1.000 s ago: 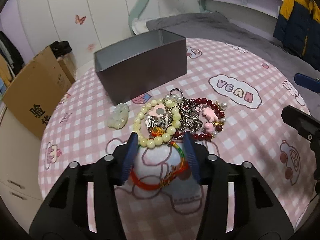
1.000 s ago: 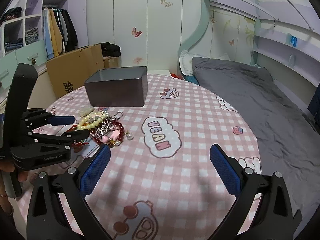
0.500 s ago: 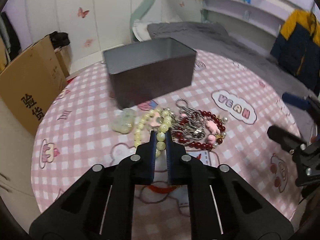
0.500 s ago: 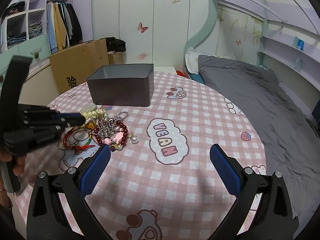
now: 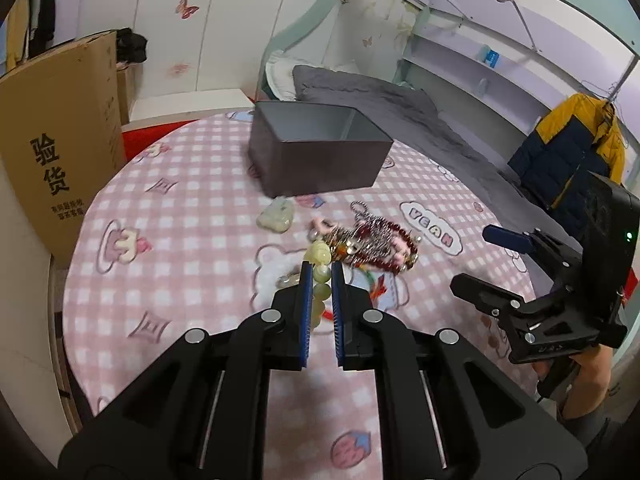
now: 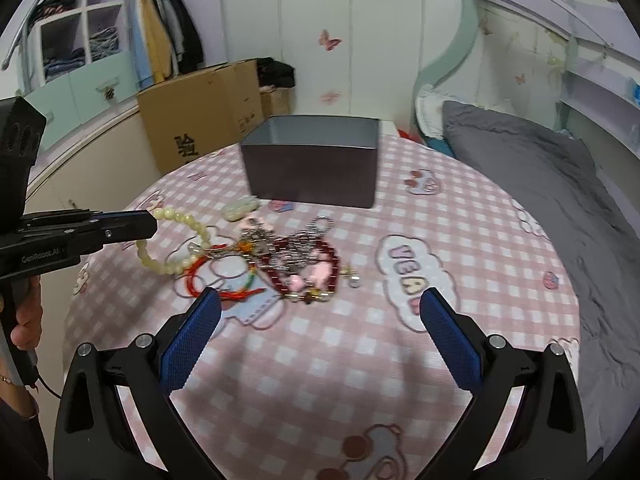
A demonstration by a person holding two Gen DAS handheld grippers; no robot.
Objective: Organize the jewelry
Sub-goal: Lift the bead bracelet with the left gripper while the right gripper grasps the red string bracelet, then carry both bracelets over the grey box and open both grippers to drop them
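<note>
My left gripper (image 5: 319, 276) is shut on a pale yellow bead bracelet (image 5: 319, 264) and holds it lifted; in the right wrist view the bracelet (image 6: 176, 240) hangs from the left gripper (image 6: 152, 224) above the table. A tangled jewelry pile (image 5: 376, 244) of dark red beads, chains and pink charms lies on the pink checked table; it also shows in the right wrist view (image 6: 296, 256). A red cord bracelet (image 6: 216, 276) lies beside it. A pale jade pendant (image 5: 276, 216) lies near the open grey box (image 5: 316, 152). My right gripper (image 6: 320, 332) is open and empty.
The round table (image 6: 360, 360) has a pink checked cloth. A cardboard carton (image 5: 60, 152) stands at its left edge. A grey bed (image 6: 540, 168) lies behind on the right. The right gripper (image 5: 512, 264) hovers at the table's right side in the left wrist view.
My left gripper closed on the yellow bead bracelet and lifted it up off the pile. The pile shifted a little. My right gripper stayed open and moved closer to the jewelry.
</note>
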